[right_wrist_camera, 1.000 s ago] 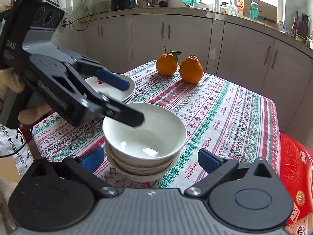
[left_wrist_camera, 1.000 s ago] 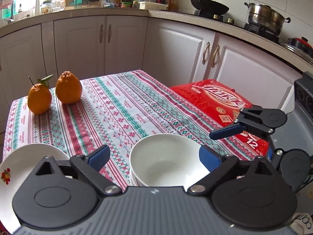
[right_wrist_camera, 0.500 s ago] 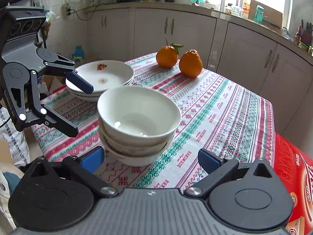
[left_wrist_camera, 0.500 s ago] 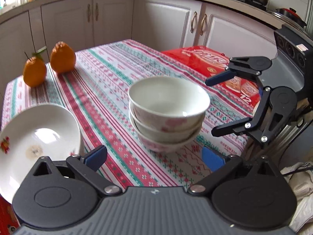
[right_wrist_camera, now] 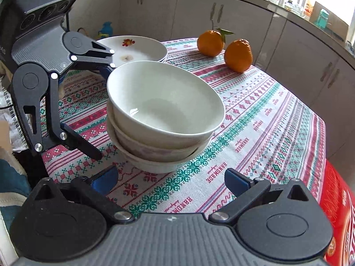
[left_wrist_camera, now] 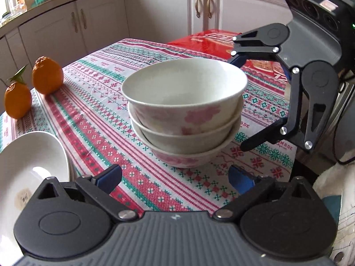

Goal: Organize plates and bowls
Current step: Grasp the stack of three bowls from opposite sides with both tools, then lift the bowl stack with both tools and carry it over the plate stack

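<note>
Kitchen corner, white cabinets [left_wrist_camera: 159, 20] wrapping around a table under a patterned tablecloth [right_wrist_camera: 261, 119]. Three bowls [left_wrist_camera: 184, 110] are sitting nested in one stack mid-table, the top one tilting a little in the one beneath. I am holding my left gripper [left_wrist_camera: 175, 177] low and just short of the stack, jaws standing wide, nothing between them. My right gripper [right_wrist_camera: 170, 177] is facing the stack from the other side, likewise spread wide and empty; its upper finger [left_wrist_camera: 238, 59] is sitting close by the top bowl's rim, though I cannot tell whether it is touching. Stacked plates [right_wrist_camera: 137, 48] are lying beyond the bowls toward my left side. Two oranges [right_wrist_camera: 224, 46] are resting at the far edge, and a red box [left_wrist_camera: 213, 42] is lying beside the table.
</note>
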Action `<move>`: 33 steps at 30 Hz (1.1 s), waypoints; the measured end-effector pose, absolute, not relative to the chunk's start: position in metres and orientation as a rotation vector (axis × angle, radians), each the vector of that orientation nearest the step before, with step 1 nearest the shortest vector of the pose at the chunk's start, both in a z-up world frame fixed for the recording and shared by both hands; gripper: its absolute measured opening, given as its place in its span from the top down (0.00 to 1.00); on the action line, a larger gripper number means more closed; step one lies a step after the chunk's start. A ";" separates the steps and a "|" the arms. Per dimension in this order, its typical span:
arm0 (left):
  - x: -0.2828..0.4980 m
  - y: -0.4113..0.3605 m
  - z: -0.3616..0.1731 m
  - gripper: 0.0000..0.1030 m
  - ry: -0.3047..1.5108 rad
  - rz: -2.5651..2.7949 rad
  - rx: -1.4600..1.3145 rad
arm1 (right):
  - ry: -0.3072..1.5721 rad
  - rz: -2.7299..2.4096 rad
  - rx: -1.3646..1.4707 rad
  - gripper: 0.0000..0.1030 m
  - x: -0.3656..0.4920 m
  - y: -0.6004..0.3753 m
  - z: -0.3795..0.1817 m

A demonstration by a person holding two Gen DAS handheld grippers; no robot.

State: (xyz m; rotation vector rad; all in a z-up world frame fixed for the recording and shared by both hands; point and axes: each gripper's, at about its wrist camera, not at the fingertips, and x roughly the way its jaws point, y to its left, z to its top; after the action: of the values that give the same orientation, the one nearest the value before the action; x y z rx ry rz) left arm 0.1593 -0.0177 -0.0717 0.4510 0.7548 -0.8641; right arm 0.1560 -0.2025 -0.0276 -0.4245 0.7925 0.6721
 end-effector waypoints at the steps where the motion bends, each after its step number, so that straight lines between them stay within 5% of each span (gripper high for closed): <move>1: 0.162 -0.019 -0.072 0.03 0.753 -0.874 0.458 | 0.796 0.684 -0.429 0.00 0.159 -0.202 -0.028; 33: 0.193 -0.032 -0.062 0.20 0.784 -1.170 0.568 | 0.874 0.973 -0.521 0.12 0.203 -0.186 -0.029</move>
State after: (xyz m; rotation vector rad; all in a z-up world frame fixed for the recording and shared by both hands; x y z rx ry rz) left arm 0.1932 -0.0316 -0.0621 0.5678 0.7837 -1.1696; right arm 0.2035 -0.1858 -0.0288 -0.5207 0.8739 0.9732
